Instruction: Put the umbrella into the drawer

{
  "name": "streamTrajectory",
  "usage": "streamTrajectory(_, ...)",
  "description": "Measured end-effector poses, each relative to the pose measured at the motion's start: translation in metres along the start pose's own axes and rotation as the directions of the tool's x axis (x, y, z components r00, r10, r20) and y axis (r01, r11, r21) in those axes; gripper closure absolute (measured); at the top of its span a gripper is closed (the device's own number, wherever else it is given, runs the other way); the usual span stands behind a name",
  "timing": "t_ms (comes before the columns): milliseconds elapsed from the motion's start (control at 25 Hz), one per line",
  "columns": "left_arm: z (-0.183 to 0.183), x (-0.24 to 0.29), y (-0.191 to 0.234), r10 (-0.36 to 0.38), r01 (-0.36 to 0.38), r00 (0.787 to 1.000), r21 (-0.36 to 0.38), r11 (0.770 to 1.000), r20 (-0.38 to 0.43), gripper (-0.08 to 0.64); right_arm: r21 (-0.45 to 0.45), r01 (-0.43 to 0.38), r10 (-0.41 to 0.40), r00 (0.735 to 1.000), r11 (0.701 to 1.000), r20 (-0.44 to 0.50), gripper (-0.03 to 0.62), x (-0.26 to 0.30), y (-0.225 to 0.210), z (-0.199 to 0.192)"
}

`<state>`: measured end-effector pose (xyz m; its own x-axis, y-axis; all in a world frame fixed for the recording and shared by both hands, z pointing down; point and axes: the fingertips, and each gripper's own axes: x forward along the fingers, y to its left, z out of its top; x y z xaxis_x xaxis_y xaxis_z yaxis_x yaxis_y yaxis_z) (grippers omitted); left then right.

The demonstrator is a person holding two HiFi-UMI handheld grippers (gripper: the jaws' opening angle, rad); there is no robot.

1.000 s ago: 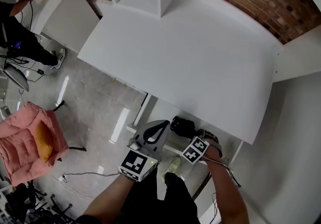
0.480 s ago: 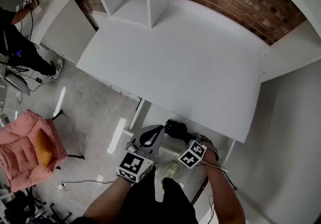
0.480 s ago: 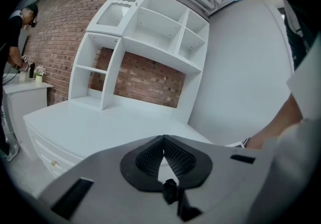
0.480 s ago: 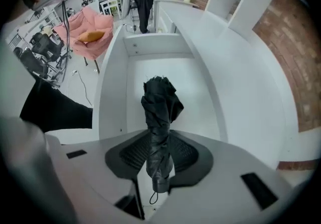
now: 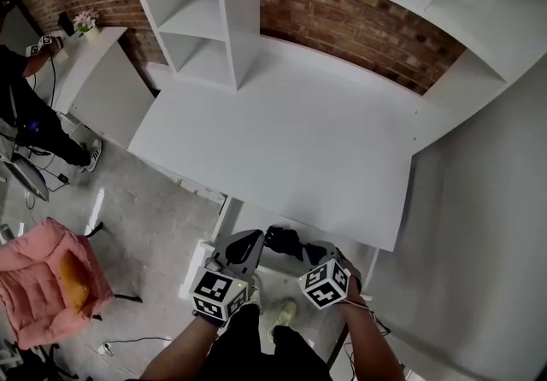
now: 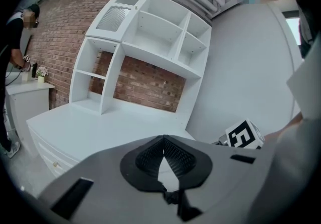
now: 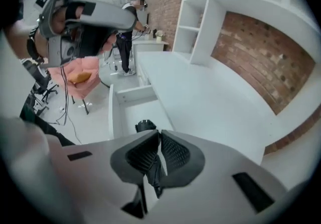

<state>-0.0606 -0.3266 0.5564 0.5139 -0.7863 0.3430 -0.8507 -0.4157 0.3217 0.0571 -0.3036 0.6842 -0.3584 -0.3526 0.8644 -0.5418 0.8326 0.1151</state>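
The black folded umbrella (image 5: 283,239) lies in the open white drawer (image 5: 275,266) under the desk's front edge. In the right gripper view only the umbrella's end (image 7: 145,125) shows, beyond the jaws. My left gripper (image 5: 254,239) hangs just left of the umbrella, its tips together and nothing between them. My right gripper (image 5: 314,249) hovers above the drawer just right of the umbrella, apart from it, jaws shut and empty. In their own views the left gripper (image 6: 163,138) points over the desk and the right gripper (image 7: 159,133) points down at the drawer.
The white desk top (image 5: 282,144) is bare, with a white shelf unit (image 5: 205,25) and brick wall behind. A pink chair (image 5: 47,272) stands on the floor at left. A person (image 5: 26,106) stands by a side cabinet (image 5: 102,72) at far left.
Both grippers have risen away from the drawer, the right one more. The umbrella stays lying in the drawer. The head view has tilted up and shows the shelves.
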Motion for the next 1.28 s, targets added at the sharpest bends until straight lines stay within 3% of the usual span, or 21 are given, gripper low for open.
streamTrajectory(240,0.029,-0.007,-0.024,0.01,-0.01,1.0,-0.019,1.0,-0.009,0.554,0.227,0.063,-0.109,0.975,0.972,0.193,0.582,-0.072,-0.032,0.024)
streamTrajectory(480,0.066,-0.007,-0.047,0.016,-0.017,1.0,-0.027,1.0,-0.007,0.554,0.399,0.074,-0.236,0.897,0.914,0.373,0.588,-0.14,-0.067,0.056)
streamTrajectory(680,0.107,-0.012,-0.067,0.006,-0.006,0.999,-0.01,1.0,0.049,0.554,0.448,0.059,-0.293,0.831,0.892,0.473,0.588,-0.196,-0.088,0.078)
streamTrajectory(1280,0.199,-0.054,-0.129,-0.023,0.018,0.986,0.031,0.999,0.164,0.554,0.481,0.124,-0.433,0.665,0.868,0.609,0.588,-0.341,-0.126,0.108)
